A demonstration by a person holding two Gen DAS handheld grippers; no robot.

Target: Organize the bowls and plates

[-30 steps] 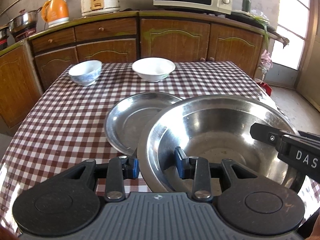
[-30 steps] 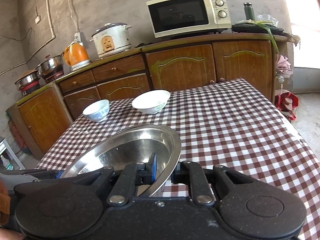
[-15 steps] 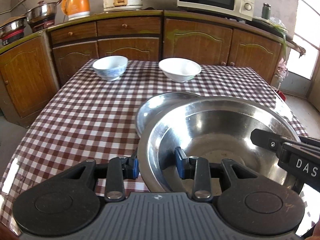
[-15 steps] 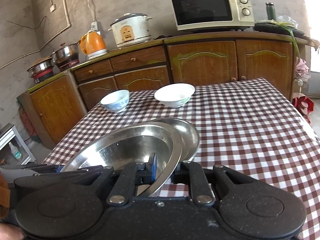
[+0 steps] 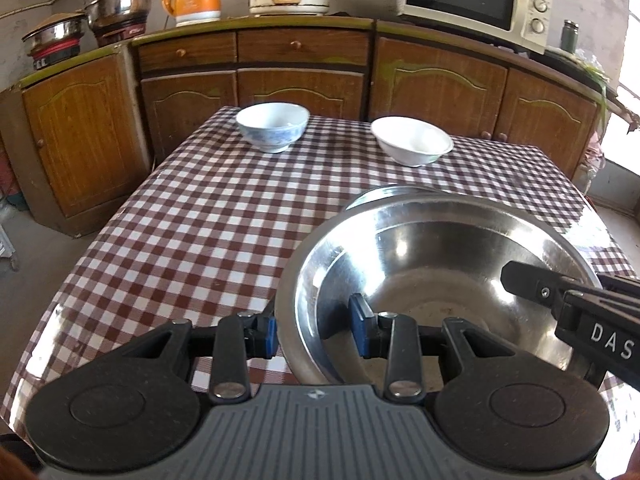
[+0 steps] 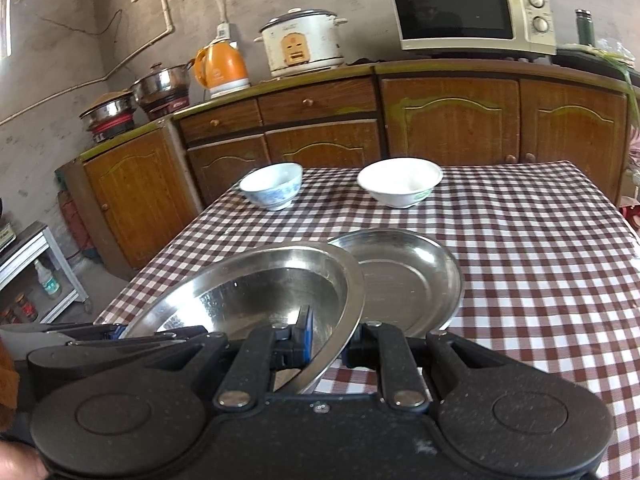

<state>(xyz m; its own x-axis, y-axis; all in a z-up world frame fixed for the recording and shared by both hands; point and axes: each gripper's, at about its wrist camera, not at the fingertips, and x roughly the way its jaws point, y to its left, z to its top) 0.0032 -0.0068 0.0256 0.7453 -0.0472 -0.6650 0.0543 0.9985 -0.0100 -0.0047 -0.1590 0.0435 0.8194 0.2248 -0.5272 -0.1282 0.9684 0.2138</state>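
Steel basin (image 5: 440, 280) carried by two grippers above the checked tablecloth (image 5: 200, 232). The left gripper (image 5: 314, 330) clamps the basin's near rim, one pad outside the wall and one inside; the right gripper (image 6: 326, 340) is clenched on the opposite rim. Compared with a second ago, the basin has travelled sideways across the table, and from the left wrist it now hides nearly all of the steel plate (image 6: 404, 276) (only a sliver of the plate's far edge shows there). From the right wrist the basin overlaps just the plate's left edge, so it is judged not yet centred for stacking, if stacking is the aim. Beyond, well apart from both, stand a blue-patterned bowl (image 5: 272, 126) and a white bowl (image 5: 412, 146), side by side near the far edge of the table. Nothing lies between basin and plate; the checked cloth to the left is bare.
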